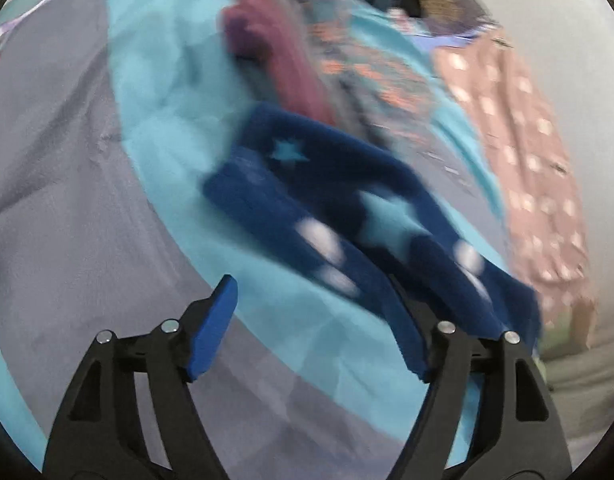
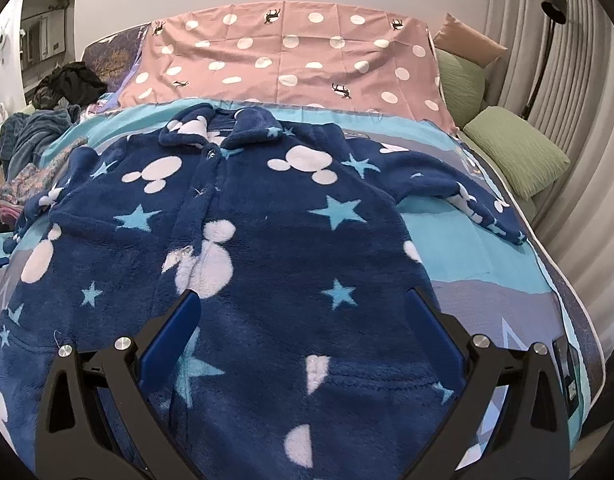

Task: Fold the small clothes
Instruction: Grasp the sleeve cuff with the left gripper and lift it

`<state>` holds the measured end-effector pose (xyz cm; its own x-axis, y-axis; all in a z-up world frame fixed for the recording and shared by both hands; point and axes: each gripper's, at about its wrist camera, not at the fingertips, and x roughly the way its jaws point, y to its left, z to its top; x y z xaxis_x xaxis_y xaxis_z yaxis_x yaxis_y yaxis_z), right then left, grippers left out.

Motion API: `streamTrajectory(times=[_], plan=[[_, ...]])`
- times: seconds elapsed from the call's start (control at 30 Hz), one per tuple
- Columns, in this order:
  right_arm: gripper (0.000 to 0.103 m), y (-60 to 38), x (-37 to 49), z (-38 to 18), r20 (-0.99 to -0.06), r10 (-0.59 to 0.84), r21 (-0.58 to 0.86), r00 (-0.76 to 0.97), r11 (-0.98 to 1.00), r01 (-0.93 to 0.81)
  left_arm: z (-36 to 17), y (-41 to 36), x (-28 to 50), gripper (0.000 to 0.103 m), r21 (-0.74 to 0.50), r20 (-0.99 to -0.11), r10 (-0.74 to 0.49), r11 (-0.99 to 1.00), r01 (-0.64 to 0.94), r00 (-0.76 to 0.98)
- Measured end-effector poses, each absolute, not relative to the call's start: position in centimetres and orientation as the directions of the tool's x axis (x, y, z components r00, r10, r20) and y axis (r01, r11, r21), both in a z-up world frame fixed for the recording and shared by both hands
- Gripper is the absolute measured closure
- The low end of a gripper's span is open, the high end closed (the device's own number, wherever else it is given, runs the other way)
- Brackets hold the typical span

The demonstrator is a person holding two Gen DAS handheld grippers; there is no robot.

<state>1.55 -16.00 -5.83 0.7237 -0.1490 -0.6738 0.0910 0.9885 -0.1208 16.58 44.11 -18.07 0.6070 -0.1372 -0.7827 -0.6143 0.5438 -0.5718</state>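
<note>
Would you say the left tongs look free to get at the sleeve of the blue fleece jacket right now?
Probably yes: the left tongs stand open with the blue sleeve just ahead on the bedspread, nothing lying over it.

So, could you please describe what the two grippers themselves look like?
Both look alike. The left gripper and right gripper each have two black plastic arms with triangular cut-outs, silver round bolt heads at the joints, and flat blue pads on the inner faces of the fingers. No cables, markings or sleeves show.

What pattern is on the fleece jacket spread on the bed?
Dark blue fleece jacket with white mouse-head shapes and light blue stars; clearest in the right wrist view.
</note>
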Motion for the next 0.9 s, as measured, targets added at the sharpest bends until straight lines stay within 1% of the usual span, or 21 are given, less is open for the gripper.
streamTrajectory(times=[0.1, 0.13, 0.17, 0.2, 0.23, 0.27, 0.3, 0.37, 0.5, 0.63, 0.7, 0.77, 0.83, 0.9], plan=[[0.001, -15.8, 1.9, -5.8, -0.675, -0.151, -0.125, 0.722, 0.988, 0.089, -20.1, 46.1, 17.5, 0.031, -0.608, -0.772, -0.143, 0.449, -0.655, 0.619], [0.001, -15.8, 2.0, -5.8, -0.677, -0.152, -0.127, 0.720, 0.988, 0.089, -20.4, 46.7, 17.7, 0.042, -0.627, -0.756, -0.132, 0.426, -0.652, 0.641], [0.001, -15.8, 2.0, -5.9, -0.677, -0.153, -0.128, 0.720, 0.988, 0.089, -20.5, 47.1, 18.0, 0.077, -0.661, -0.725, -0.141, 0.415, -0.625, 0.674], [0.001, -15.8, 2.1, -5.9, -0.676, -0.154, -0.130, 0.721, 0.987, 0.089, -20.6, 47.4, 18.3, 0.093, -0.689, -0.701, -0.163, 0.408, -0.600, 0.694], [0.001, -15.8, 2.3, -5.8, -0.675, -0.156, -0.135, 0.721, 0.987, 0.088, -20.4, 47.8, 18.4, 0.095, -0.718, -0.674, -0.179, 0.389, -0.577, 0.717], [0.001, -15.9, 2.3, -5.8, -0.672, -0.157, -0.137, 0.723, 0.987, 0.087, -19.4, 48.0, 18.3, 0.095, -0.733, -0.651, -0.162, 0.387, -0.559, 0.742], [0.001, -15.9, 2.4, -5.8, -0.668, -0.158, -0.141, 0.727, 0.986, 0.085, -18.5, 48.0, 18.3, 0.095, -0.737, -0.636, -0.148, 0.406, -0.540, 0.757], [0.001, -16.1, 2.5, -5.7, -0.661, -0.162, -0.144, 0.733, 0.986, 0.087, -14.9, 47.5, 18.3, 0.095, -0.726, -0.600, -0.102, 0.485, -0.487, 0.793], [0.001, -16.6, 2.8, -5.6, -0.658, -0.145, -0.118, 0.739, 0.989, 0.089, -5.5, 45.8, 18.5, 0.095, -0.695, -0.492, -0.071, 0.632, -0.342, 0.868], [0.001, -17.0, 2.5, -5.9, -0.655, -0.121, -0.088, 0.746, 0.993, 0.084, 4.6, 42.3, 17.5, 0.095, -0.588, -0.377, -0.042, 0.783, -0.204, 0.925], [0.001, -17.3, 2.3, -5.9, -0.654, -0.111, -0.073, 0.749, 0.994, 0.084, 8.5, 39.5, 17.2, 0.095, -0.523, -0.338, -0.058, 0.841, -0.136, 0.940], [0.001, -17.9, 2.3, -6.0, -0.655, -0.098, -0.047, 0.749, 0.995, 0.088, 10.9, 36.3, 17.0, 0.095, -0.464, -0.318, -0.093, 0.883, -0.069, 0.944], [0.001, -18.4, 2.3, -6.0, -0.657, -0.083, -0.019, 0.750, 0.995, 0.093, 12.4, 32.8, 17.5, 0.095, -0.413, -0.313, -0.133, 0.911, -0.008, 0.941], [0.001, -19.3, 2.3, -5.9, -0.659, -0.062, 0.022, 0.750, 0.995, 0.102, 12.9, 29.0, 18.5, 0.095, -0.387, -0.320, -0.197, 0.920, 0.062, 0.927]])
